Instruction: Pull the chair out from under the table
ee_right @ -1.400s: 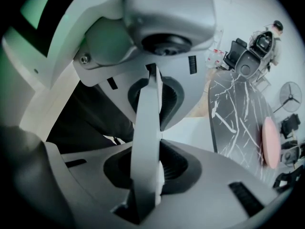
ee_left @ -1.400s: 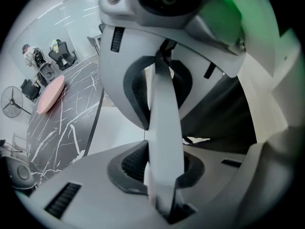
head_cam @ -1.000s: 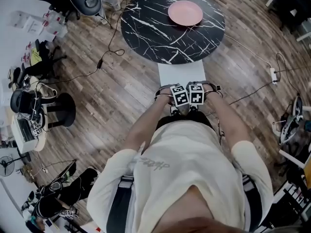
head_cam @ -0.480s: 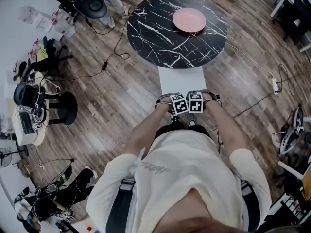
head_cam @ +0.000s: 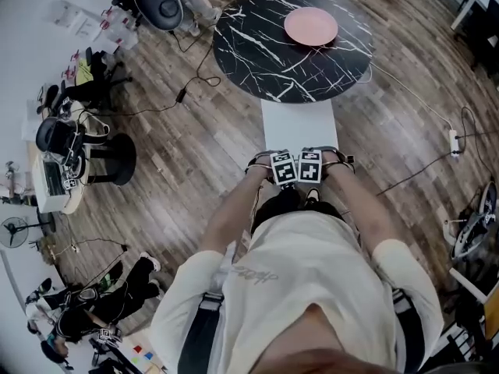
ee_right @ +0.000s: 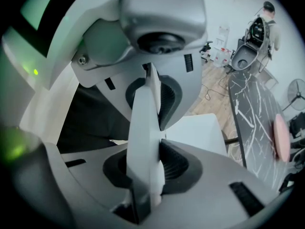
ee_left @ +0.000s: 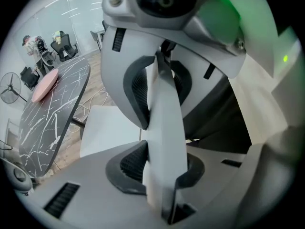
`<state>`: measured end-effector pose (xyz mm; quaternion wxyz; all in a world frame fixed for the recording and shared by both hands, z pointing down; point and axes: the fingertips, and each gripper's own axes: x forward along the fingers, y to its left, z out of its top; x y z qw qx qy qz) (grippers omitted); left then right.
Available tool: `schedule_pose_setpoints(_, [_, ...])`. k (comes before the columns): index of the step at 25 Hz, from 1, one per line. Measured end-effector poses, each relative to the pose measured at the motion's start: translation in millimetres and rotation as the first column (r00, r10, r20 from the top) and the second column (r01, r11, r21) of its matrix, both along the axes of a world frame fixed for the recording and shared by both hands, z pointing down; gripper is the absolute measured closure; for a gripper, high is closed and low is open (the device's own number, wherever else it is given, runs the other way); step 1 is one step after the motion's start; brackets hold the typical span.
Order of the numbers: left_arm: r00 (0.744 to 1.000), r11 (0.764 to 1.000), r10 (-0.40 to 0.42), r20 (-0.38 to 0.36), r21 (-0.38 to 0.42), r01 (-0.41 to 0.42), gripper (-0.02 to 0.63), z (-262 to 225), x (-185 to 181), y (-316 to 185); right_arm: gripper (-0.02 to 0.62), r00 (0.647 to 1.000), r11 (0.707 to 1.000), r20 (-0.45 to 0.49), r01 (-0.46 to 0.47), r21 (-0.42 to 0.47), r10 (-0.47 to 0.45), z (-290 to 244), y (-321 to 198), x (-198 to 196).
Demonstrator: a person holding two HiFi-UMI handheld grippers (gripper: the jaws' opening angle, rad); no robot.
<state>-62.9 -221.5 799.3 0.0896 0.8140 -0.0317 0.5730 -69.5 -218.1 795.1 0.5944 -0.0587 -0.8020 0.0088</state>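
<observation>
The white chair shows its seat [head_cam: 298,123] between me and the round black marble table [head_cam: 257,45], which bears a pink plate [head_cam: 310,26]. Both grippers grasp the top edge of the chair's backrest side by side. The left gripper [head_cam: 282,170] is shut on that white backrest edge [ee_left: 164,128], its ribbed pads pressing both faces. The right gripper [head_cam: 310,167] is shut on the same edge [ee_right: 143,128]; its jaws have just been opening slightly, with the backrest still between the pads. The seat [ee_left: 109,128] and table [ee_left: 47,113] lie beyond the jaws.
Cables run across the wooden floor, with a power strip [head_cam: 454,140] at the right. A black office chair [head_cam: 160,2] stands left of the table. A round black stool [head_cam: 117,160] and a stand with gear [head_cam: 54,181] are at the left.
The chair has slid away from the table towards me, so more of its seat shows. Both grippers and the person have moved back with it.
</observation>
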Motion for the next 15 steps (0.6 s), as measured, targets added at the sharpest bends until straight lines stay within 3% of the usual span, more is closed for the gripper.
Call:
schedule_pose_setpoints(9, [0.999, 0.999, -0.034, -0.002, -0.004, 0.034, 0.517, -0.3, 5.9, 18.6, 0.503, 0.999, 0.999, -0.004, 0.032, -0.005, -0.032, 0.5, 18.7, 6.3])
schedule_pose_setpoints(15, [1.000, 1.000, -0.012, -0.003, -0.004, 0.012, 0.518, 0.5, 4.7, 31.7, 0.503, 1.000, 1.000, -0.002, 0.011, -0.018, -0.012, 0.1, 32.0, 4.5])
